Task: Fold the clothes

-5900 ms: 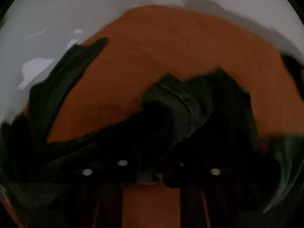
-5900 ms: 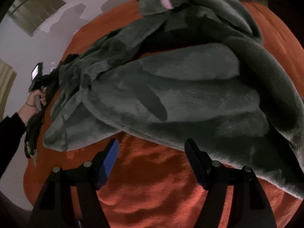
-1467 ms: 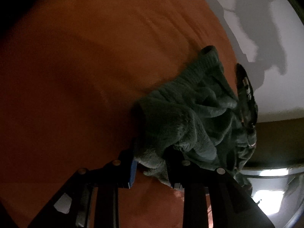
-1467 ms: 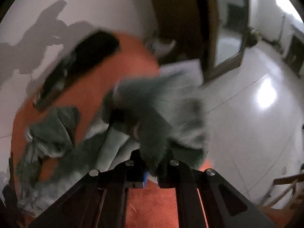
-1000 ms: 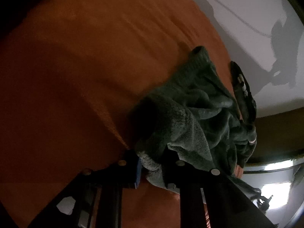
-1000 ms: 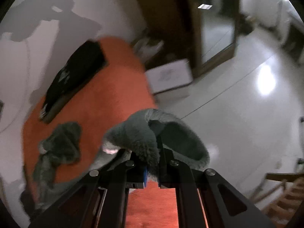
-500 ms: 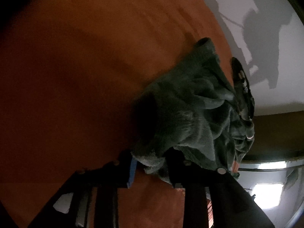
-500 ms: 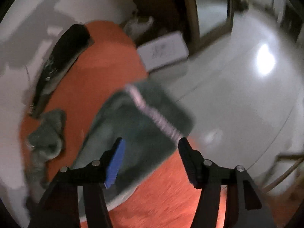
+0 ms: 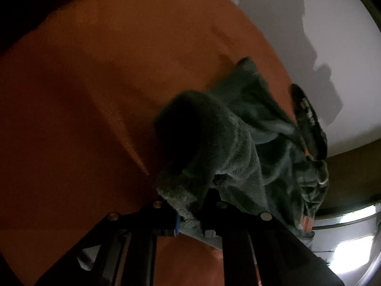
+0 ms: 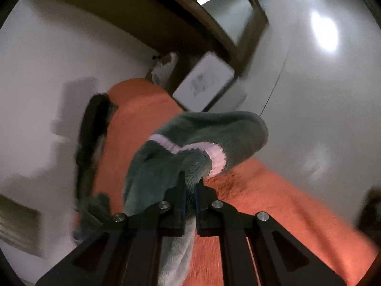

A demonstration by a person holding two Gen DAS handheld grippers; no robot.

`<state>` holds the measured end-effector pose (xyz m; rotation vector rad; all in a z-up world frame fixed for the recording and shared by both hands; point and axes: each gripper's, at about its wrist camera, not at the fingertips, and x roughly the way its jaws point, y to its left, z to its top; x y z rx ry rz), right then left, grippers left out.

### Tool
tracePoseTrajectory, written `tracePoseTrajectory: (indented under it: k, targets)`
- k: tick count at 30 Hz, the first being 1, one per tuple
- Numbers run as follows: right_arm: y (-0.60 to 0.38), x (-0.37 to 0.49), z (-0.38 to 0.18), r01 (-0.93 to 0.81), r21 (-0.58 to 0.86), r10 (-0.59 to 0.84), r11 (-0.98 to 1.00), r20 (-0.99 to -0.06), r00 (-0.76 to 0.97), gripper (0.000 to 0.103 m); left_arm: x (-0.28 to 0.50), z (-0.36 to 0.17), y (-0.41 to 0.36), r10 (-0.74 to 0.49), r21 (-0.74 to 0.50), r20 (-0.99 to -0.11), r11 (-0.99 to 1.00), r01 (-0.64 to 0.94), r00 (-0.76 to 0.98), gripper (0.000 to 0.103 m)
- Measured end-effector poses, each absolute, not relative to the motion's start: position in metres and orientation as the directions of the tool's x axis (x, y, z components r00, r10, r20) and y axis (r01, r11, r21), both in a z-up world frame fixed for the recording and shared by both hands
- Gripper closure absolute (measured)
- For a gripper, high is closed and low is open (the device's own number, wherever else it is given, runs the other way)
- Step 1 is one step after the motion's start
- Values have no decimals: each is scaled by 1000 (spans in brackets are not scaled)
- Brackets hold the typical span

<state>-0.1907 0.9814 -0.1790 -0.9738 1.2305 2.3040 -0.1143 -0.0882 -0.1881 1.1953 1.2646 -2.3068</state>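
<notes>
- left gripper (image 9: 190,214) fingers still closing, pinching fuzzy grey garment (image 9: 250,147), centre-right of frame on orange blanket (image 9: 107,83)
- right gripper (image 10: 190,197) fingers pressed shut on grey garment's pink-trimmed edge (image 10: 214,157), mid-frame

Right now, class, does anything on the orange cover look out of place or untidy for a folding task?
Yes. The grey fleece is bunched in a rumpled heap rather than spread flat, with each claw pinching a fold of it. A dark item hangs over the far edge of the orange cover.
</notes>
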Motion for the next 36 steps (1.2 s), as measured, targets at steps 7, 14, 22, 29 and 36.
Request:
tracePoseTrajectory:
  k: [7,14,22,29,36]
  targets:
    - [924,-113,-55,-681,217,312,-699,-764,-564,99,-81,-128,-87,117,-541,-751,-673,504,-650,92]
    - [941,-44,-176,-818,199,56,-540,-961,-270,98,-53,-199,-112,240,-521,-844,-578,628,-480,90]
    - [931,39,-172,-840,130,45,-527,-983,-180,74,-54,-173,-138,272,-567,-808,-597,568,-522,86]
    - [995,-46,-184,-726,238,-3,-645,-951,-310,35,-62,-204,-159,318,-598,-799,-502,624,-510,86]
    - [1028,-112,-287,-770,302,-308,-563,-940,-143,93,-70,-207,-157,316,-580,-812,-526,622,-491,86]
